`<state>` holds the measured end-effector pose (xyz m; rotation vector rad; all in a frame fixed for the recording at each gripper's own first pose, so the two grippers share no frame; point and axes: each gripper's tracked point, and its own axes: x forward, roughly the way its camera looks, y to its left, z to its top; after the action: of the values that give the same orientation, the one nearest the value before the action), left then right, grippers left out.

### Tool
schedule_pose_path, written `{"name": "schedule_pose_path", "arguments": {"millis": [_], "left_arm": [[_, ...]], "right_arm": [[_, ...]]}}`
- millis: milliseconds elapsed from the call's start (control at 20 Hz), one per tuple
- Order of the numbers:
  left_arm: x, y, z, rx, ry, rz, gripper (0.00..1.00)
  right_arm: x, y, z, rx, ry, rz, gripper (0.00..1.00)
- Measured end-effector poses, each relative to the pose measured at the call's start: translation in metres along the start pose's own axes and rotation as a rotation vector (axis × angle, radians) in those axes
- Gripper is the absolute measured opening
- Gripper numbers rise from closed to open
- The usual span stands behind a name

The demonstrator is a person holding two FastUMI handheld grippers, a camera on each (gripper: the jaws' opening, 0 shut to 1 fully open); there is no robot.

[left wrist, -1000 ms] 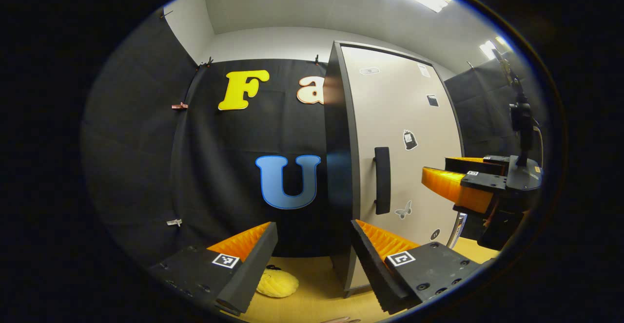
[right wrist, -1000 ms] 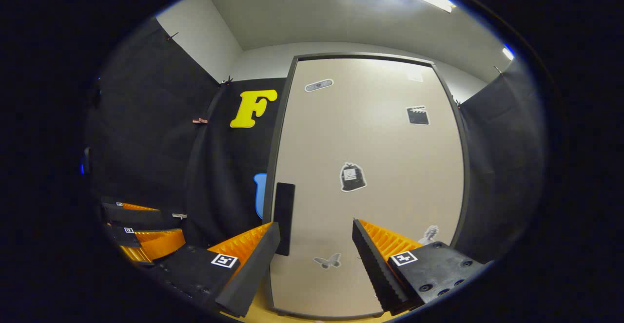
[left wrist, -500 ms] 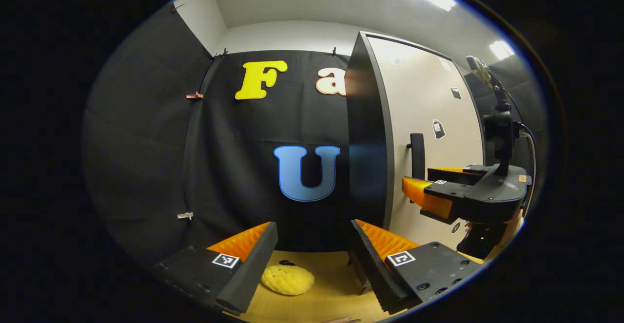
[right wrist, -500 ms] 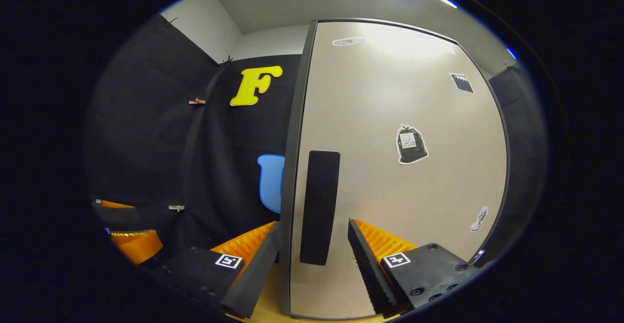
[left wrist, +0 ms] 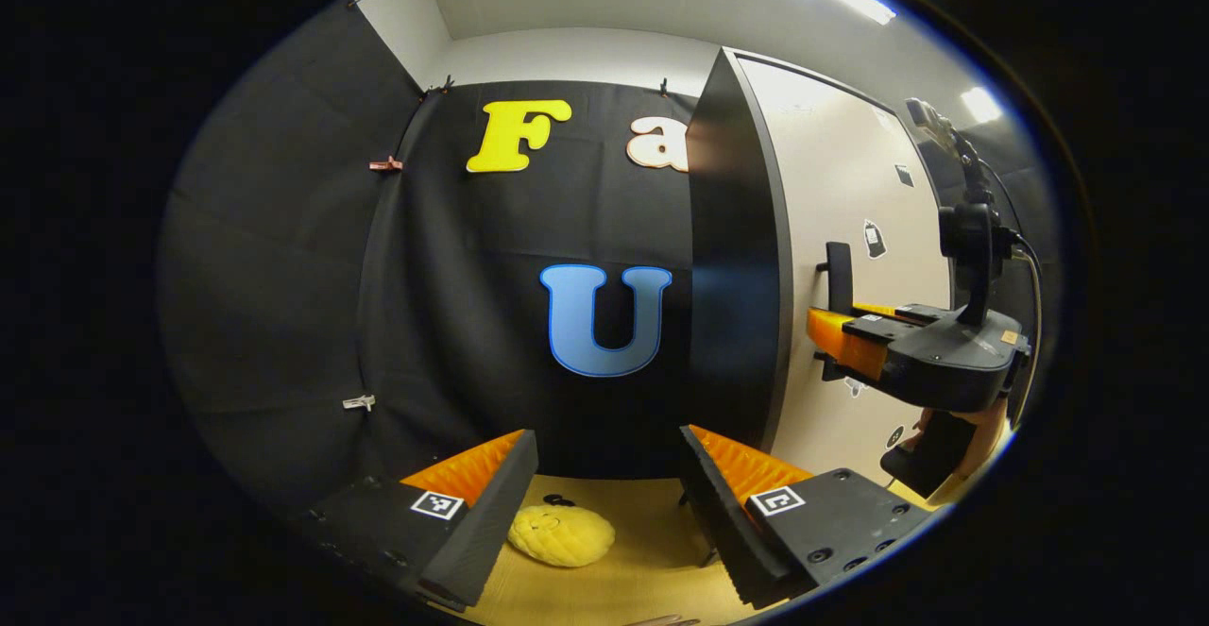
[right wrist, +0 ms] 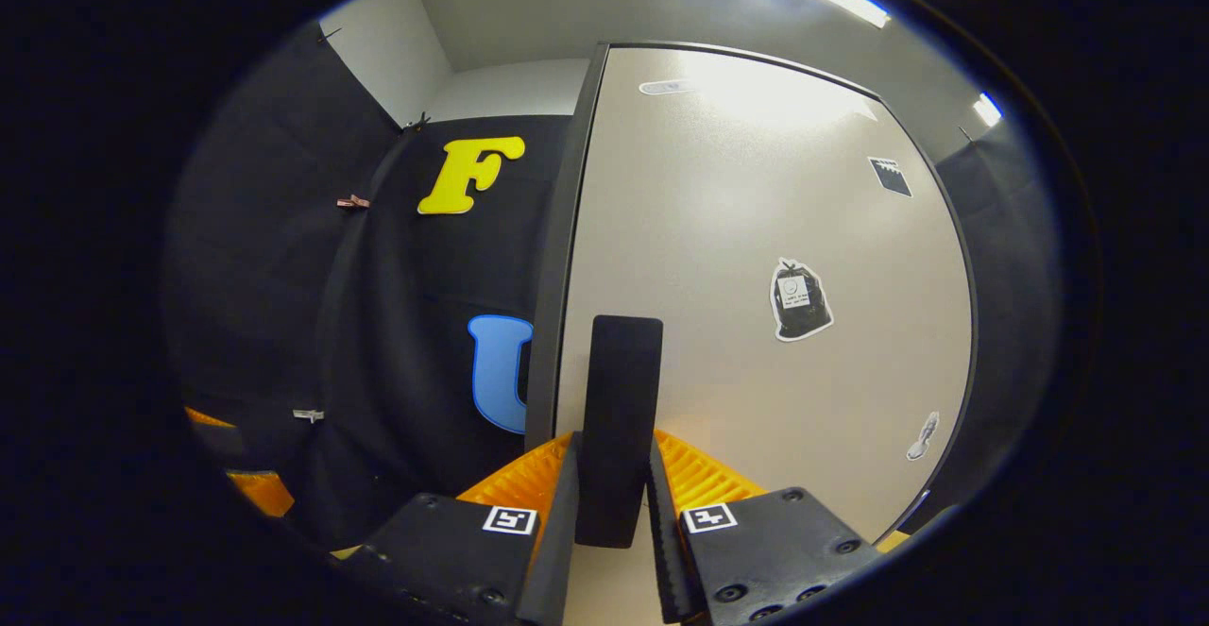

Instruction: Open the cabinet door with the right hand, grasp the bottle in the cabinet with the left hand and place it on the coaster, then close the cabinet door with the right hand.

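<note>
- I find no word or number I can read with certainty.
- On my right gripper (right wrist: 612, 456), at the bottom centre of the right gripper view, each finger carries a square black-and-white marker tag (right wrist: 510, 519). The tags sit either side of the door handle (right wrist: 619, 418) it clamps and show a block pattern, not letters.
- My left gripper (left wrist: 607, 447) has the same kind of tag (left wrist: 437, 504) on both fingers, low in the left gripper view.
- On the cabinet door (right wrist: 718, 229), the bag-shaped sticker (right wrist: 801, 300) at centre right bears a small printed label, too fine to read.
- The oval sticker (right wrist: 666, 87) near the door's top is blurred.
- The clapperboard sticker (right wrist: 890, 177) at upper right shows no legible writing.
</note>
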<state>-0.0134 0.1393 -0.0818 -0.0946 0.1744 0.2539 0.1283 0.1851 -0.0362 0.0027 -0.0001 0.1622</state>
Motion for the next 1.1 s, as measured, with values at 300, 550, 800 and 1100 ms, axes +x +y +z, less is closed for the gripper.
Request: {"name": "schedule_pose_path", "arguments": {"millis": [300, 550, 800, 1100], "left_arm": [[-0.010, 0.004, 0.000, -0.003, -0.004, 0.001, 0.94], [-0.022, 0.005, 0.008, 0.023, -0.018, -0.013, 0.94], [-0.043, -0.015, 0.016, 0.061, -0.033, -0.013, 0.94], [-0.064, -0.044, 0.023, 0.098, -0.037, 0.021, 0.94]], "right_arm": [[-0.003, 0.000, -0.001, 0.042, 0.050, 0.021, 0.18], [-0.018, 0.002, 0.003, 0.035, 0.062, 0.061, 0.18], [-0.058, -0.003, 0.012, 0.063, 0.058, 0.124, 0.18], [-0.111, -0.019, 0.027, 0.107, 0.055, 0.228, 0.18]]}}
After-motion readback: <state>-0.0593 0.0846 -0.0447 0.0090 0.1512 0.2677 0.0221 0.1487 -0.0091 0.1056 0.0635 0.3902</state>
